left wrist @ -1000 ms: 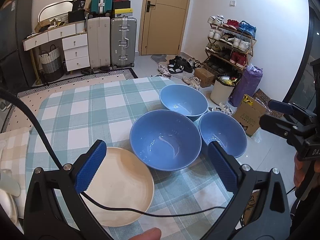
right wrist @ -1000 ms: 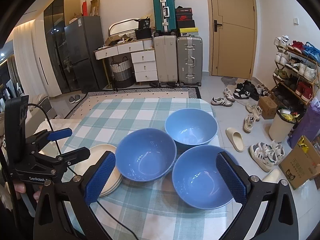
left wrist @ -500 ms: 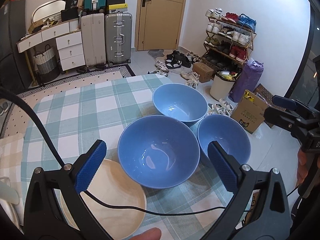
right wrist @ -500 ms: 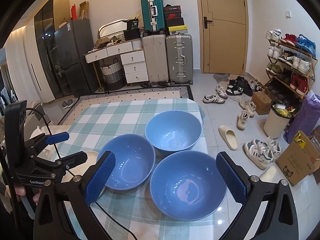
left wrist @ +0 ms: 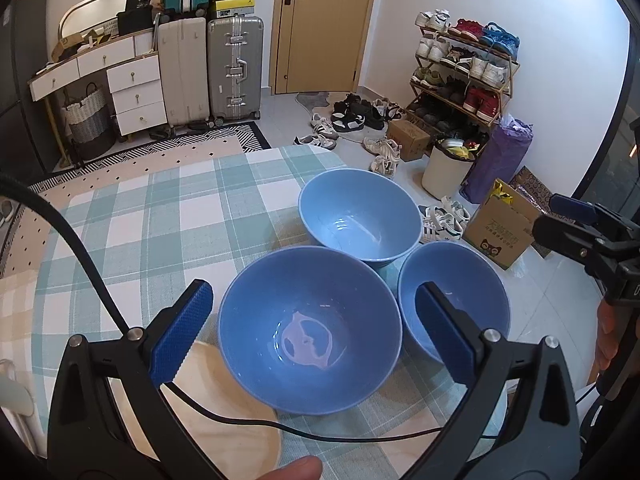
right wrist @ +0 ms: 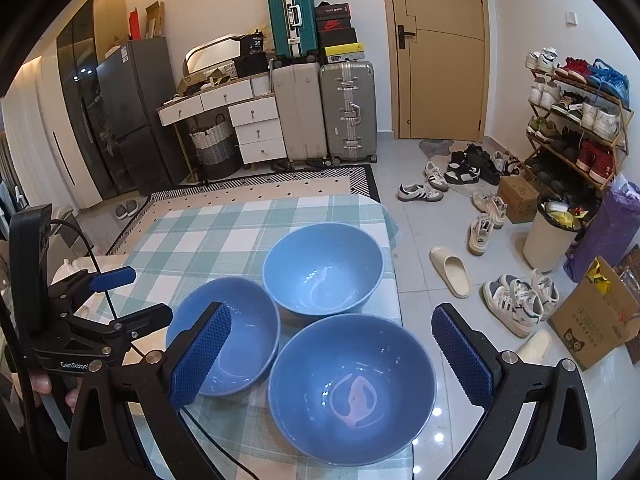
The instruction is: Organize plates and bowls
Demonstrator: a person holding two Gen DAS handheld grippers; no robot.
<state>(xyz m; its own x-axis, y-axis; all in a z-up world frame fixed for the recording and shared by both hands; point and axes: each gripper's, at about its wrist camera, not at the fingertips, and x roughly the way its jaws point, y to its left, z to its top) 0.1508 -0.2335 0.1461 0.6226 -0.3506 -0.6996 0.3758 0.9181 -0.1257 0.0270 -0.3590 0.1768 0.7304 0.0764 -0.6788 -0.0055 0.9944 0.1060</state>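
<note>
Closed in on bowls (left wrist: 310, 332) near table (left wrist: 160, 216) right edge; plate (left wrist: 224, 432) untouched; left gripper (left wrist: 316, 332), right gripper (right wrist: 332, 360) spread, empty; stacking next.

Surface (left wrist: 168, 216) covered with green-and-white checked cloth. Three blue bowls (left wrist: 310, 340) clustered near right edge; cream plate (left wrist: 224, 420) beside them, lower left.

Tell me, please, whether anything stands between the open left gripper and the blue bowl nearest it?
Nothing visible does: the left gripper is open, and the blue ceramic bowl lies straight ahead between its blue pads, with only the gripper's own black cable crossing below.
</note>
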